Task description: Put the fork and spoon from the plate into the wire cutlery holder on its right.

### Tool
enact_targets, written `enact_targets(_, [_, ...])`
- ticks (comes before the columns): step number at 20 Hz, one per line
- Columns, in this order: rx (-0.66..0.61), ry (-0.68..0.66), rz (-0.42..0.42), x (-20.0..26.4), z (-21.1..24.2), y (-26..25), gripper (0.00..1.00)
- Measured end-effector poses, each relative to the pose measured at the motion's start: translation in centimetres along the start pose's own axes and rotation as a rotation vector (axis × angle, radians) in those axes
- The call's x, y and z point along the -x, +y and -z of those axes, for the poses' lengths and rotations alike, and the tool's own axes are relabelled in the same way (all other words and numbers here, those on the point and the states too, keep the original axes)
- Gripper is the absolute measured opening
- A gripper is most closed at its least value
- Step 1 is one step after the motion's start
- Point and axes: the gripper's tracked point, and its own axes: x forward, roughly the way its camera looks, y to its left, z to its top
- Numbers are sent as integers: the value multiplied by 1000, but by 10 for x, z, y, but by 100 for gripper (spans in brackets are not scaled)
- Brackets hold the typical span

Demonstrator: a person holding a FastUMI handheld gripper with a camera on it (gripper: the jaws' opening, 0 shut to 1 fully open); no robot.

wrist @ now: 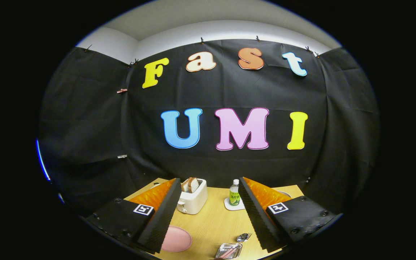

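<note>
Gripper (208, 213) wide open, empty, high over table (215, 220); fork/spoon (244, 237) lie w/o holder seen, beside pink plate (176, 239).

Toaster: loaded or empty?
Loaded. The white toaster stands upright on the wooden table beyond the open jaws of the gripper, with bread slices sticking up from its slots.
</note>
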Motion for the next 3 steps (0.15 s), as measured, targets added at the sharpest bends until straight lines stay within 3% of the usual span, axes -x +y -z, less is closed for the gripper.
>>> enact_targets(3, [-5, 6, 19, -4, -1, -9, 99])
